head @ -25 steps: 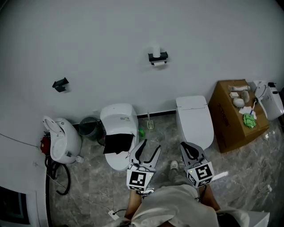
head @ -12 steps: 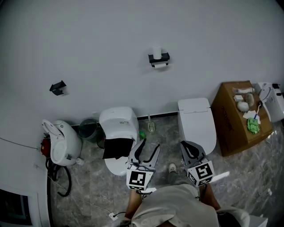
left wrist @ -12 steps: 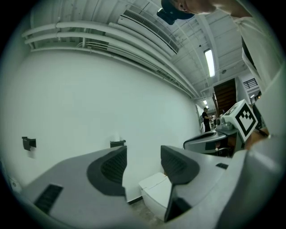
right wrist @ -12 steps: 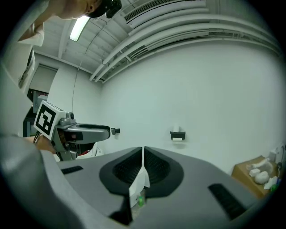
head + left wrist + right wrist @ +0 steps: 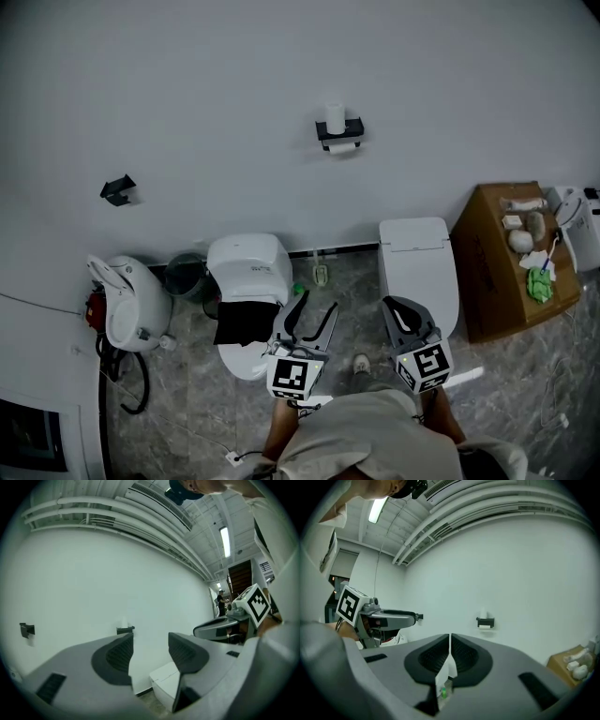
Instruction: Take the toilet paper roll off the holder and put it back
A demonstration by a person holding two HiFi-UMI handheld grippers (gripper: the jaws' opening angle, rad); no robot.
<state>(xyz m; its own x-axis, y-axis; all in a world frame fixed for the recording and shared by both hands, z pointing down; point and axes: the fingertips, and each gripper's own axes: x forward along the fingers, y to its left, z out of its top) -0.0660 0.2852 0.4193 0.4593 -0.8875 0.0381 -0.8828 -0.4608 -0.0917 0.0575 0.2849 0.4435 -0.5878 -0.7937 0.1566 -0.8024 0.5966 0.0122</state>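
The toilet paper roll (image 5: 342,147) is hung under the black wall holder (image 5: 337,130) at the upper centre of the head view, well apart from both tools. A white upright cylinder (image 5: 335,115), probably a spare roll, is stood loose on the holder's top. It could be knocked down when the lower roll is reached for. The soft roll could also be crushed by too hard a squeeze, or its paper tail could be pulled loose.

The left hand-held gripper (image 5: 320,302) is held with its jaws apart and nothing between them, though they have just been closing. The right hand-held gripper (image 5: 390,307) is closed tight on nothing and would have to be opened before any grasp.

At the right edge, a cardboard box (image 5: 487,272) is seen closed, with small white items and a green cloth (image 5: 539,284) laid on its top. What is held in the dark bucket (image 5: 187,272), left of centre, cannot be made out.
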